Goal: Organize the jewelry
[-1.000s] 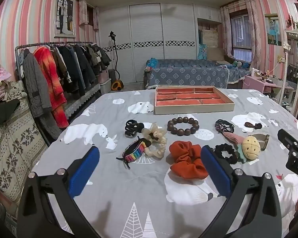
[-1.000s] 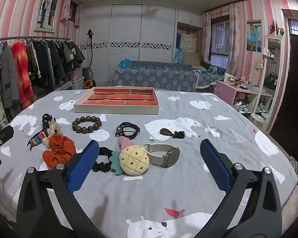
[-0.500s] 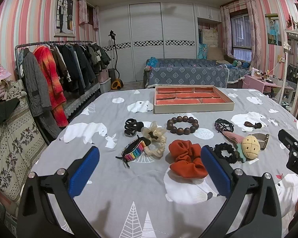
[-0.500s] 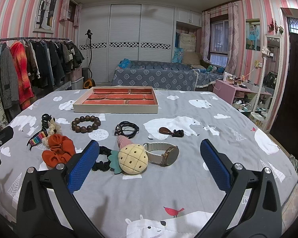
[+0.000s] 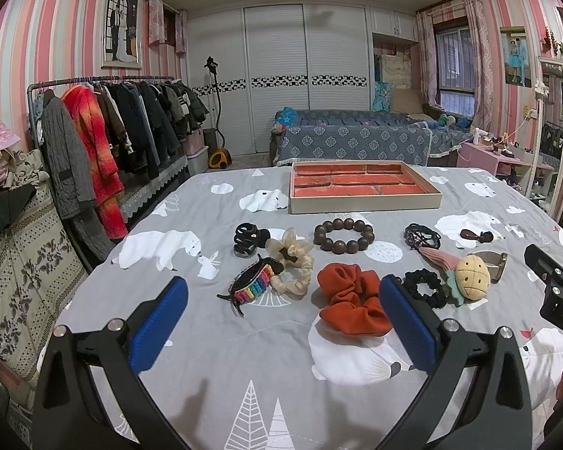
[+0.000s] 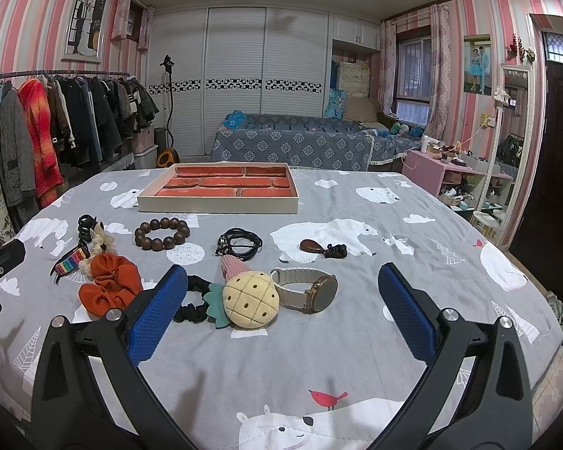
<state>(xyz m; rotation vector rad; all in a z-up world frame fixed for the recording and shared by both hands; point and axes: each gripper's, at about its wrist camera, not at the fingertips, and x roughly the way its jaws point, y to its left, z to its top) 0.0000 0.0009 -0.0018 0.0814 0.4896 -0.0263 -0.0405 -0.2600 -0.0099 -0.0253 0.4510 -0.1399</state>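
A cream tray (image 5: 364, 205) (image 6: 217, 204) with a red lining stands at the far middle of the grey cloth. In front of it lie a wooden bead bracelet (image 5: 343, 235) (image 6: 162, 233), an orange scrunchie (image 5: 351, 298) (image 6: 110, 284), a rainbow hair claw (image 5: 252, 284), a cream scrunchie (image 5: 292, 260), a black claw clip (image 5: 246, 238), black cords (image 6: 240, 243), a pineapple plush tie (image 6: 249, 300), a watch (image 6: 311, 289) and a brown pendant (image 6: 313, 246). My left gripper (image 5: 281, 317) is open and empty before the orange scrunchie. My right gripper (image 6: 281, 307) is open and empty before the pineapple and watch.
A clothes rack (image 5: 105, 142) stands off the table's left edge. A bed with a blue cover (image 5: 356, 140) lies behind the table. A pink side table (image 6: 450, 172) and a mirror (image 6: 514, 172) stand at the right.
Both grippers have moved very slightly, and the items sit a touch higher in both views. Nothing on the table has been touched.
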